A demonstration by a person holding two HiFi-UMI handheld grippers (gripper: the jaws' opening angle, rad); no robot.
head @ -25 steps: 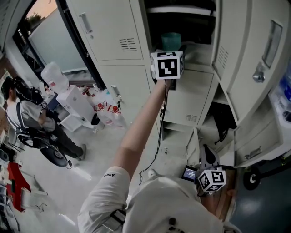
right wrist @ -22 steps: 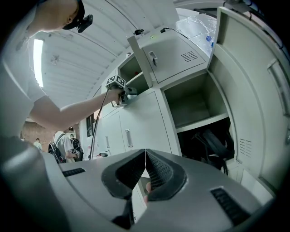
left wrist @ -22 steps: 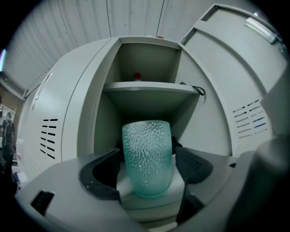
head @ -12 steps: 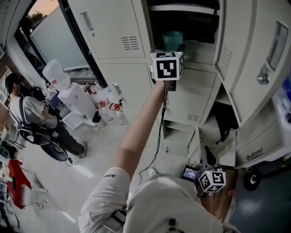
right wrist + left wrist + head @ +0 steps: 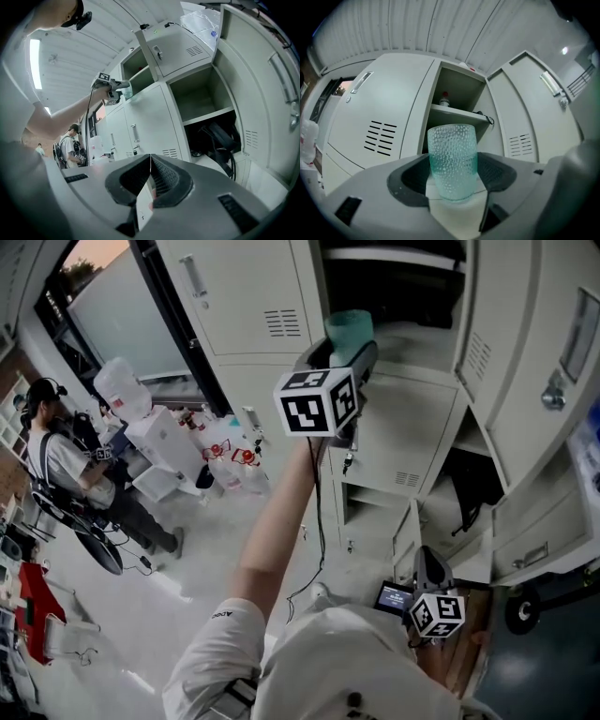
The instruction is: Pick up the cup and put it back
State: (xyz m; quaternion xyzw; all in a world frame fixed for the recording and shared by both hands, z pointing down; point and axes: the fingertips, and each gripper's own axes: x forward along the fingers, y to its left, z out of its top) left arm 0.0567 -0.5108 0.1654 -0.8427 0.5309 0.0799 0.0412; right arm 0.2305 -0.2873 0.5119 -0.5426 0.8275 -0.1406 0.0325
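Grey fingers (image 5: 165, 178) of the right gripper (image 5: 150, 159), low at 5 o'clock by the body, meet tip to tip, empty. Farther out, the left gripper (image 5: 453, 168) has its fingers (image 5: 410, 179) spread wide, pressing both sides of the upright teal cup (image 5: 452, 152). Beyond, at 12 o'clock, the open locker (image 5: 459, 91).

Legible text: none confirmed.

- White short sleeve (image 5: 225, 613) on the raised arm: a small dark printed word sits near the hem, too small to read.
- Left gripper's white cube (image 5: 317, 401) and right gripper's white cube (image 5: 436, 612): black square-pattern markers; these are code patterns, not letters or digits.
- White plastic containers on the floor (image 5: 232, 460): red label marks, unreadable.
- Small lit screen (image 5: 391, 596): content blurred.
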